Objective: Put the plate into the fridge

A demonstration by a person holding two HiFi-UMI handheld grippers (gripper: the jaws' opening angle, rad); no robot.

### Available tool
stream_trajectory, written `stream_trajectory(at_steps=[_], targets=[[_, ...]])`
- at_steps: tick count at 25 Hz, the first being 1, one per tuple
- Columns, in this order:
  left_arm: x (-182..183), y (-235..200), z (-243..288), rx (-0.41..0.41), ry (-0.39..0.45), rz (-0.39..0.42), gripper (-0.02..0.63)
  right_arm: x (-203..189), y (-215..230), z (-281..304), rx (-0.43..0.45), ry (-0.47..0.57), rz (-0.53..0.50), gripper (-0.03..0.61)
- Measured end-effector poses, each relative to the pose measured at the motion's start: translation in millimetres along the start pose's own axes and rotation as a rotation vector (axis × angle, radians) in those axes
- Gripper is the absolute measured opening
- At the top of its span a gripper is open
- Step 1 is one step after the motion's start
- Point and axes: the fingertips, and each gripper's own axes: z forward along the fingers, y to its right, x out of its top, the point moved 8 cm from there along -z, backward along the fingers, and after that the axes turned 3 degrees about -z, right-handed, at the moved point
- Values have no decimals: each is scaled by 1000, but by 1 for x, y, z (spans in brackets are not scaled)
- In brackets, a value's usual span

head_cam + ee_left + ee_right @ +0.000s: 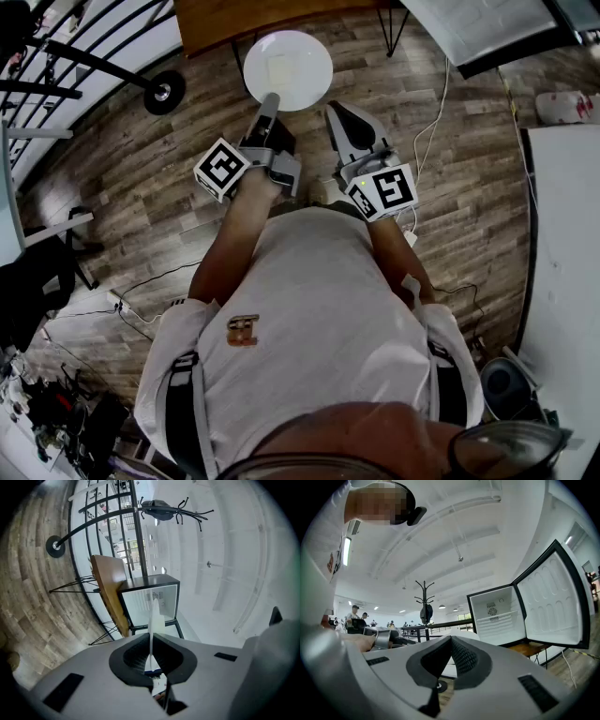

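Observation:
A round white plate (288,56) hangs above the wooden floor, and my left gripper (268,103) is shut on its near rim. In the left gripper view the plate (154,616) shows edge-on, clamped between the dark pads of my left gripper (151,637). Beyond it stands the small fridge (150,603), open, with a white inside. My right gripper (349,120) is beside the left one, jaws shut and empty. In the right gripper view, past my right gripper (450,640), the fridge (497,618) has its door (555,602) swung wide to the right.
A wooden table (262,14) with thin black legs carries the fridge. A black railing (84,66) curves along the left. A white table edge (562,244) runs down the right, with cables (431,122) on the floor. A coat stand (425,606) and seated people (356,618) are far behind.

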Motion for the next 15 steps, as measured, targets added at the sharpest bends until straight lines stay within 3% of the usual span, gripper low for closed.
stream_trajectory(at_steps=[15], targets=[[-7,-11,33,58,31,-9,28,-1,39,7,16,-8,-4,32]])
